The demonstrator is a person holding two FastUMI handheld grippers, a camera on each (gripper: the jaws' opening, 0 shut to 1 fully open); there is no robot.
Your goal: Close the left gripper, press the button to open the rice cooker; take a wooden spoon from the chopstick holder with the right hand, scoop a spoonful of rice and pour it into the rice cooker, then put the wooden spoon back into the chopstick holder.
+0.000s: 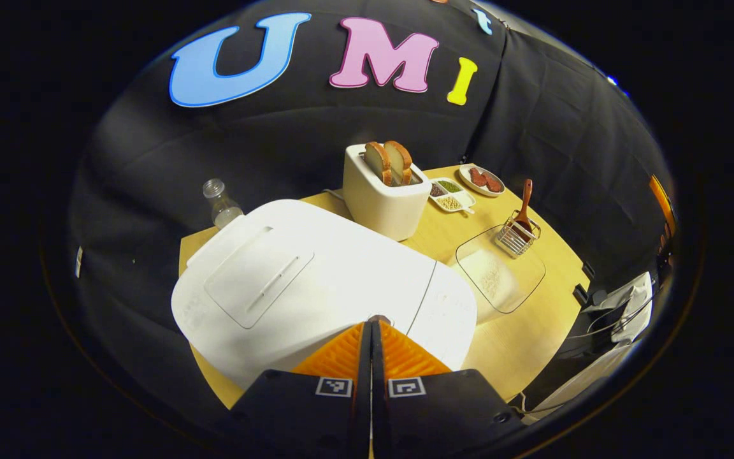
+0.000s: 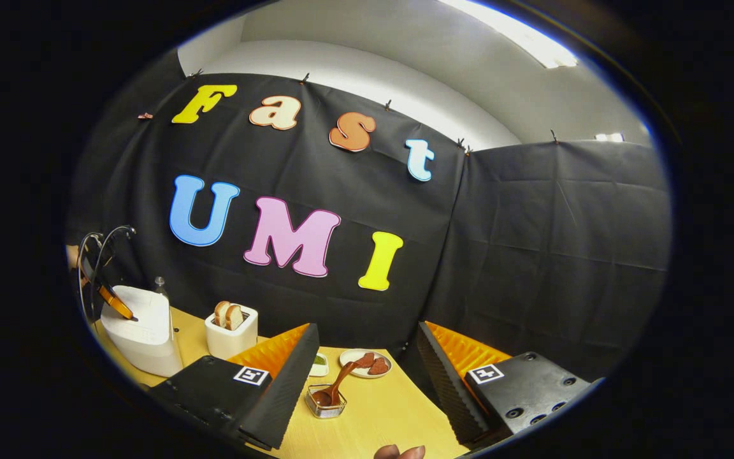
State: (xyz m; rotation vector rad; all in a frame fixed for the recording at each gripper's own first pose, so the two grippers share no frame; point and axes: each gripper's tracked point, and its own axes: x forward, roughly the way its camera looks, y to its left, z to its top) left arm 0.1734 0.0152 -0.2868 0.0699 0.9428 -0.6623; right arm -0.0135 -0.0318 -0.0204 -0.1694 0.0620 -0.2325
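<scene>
Left claw (image 1: pixel 371 328) at bottom centre of the left gripper view, fingers pressed flat together with nothing between them, tips right at the front edge of the white rice cooker (image 1: pixel 316 287), lid down. Upper left of that cooker, a clear bottle (image 1: pixel 220 203) at the far desk (image 1: pixel 507 338) edge. Centre, behind the cooker, a white toaster (image 1: pixel 385 194) with two bread slices upright in its slots. Right of the toaster, a divided dish of grains (image 1: pixel 451 194), then a small plate of reddish pieces (image 1: pixel 482 180). Further right, a wire chopstick holder (image 1: pixel 517 236) with the wooden spoon (image 1: pixel 524 203) standing in it, handle up, just beside a clear glass dish of rice (image 1: pixel 501 274). In the right gripper view, far left, the rice cooker (image 2: pixel 141 335) with the other claw at its top; next to it the toaster (image 2: pixel 232 331). Right claw (image 2: pixel 367 382) at the bottom, spread wide, gripping nothing. Between its fingers, lower centre, the chopstick holder (image 2: pixel 325 401) with the wooden spoon (image 2: pixel 336 387) leaning inside, plate of reddish pieces (image 2: pixel 367 363) just behind. Fingertips of a hand (image 2: pixel 400 452) at the bottom edge.
</scene>
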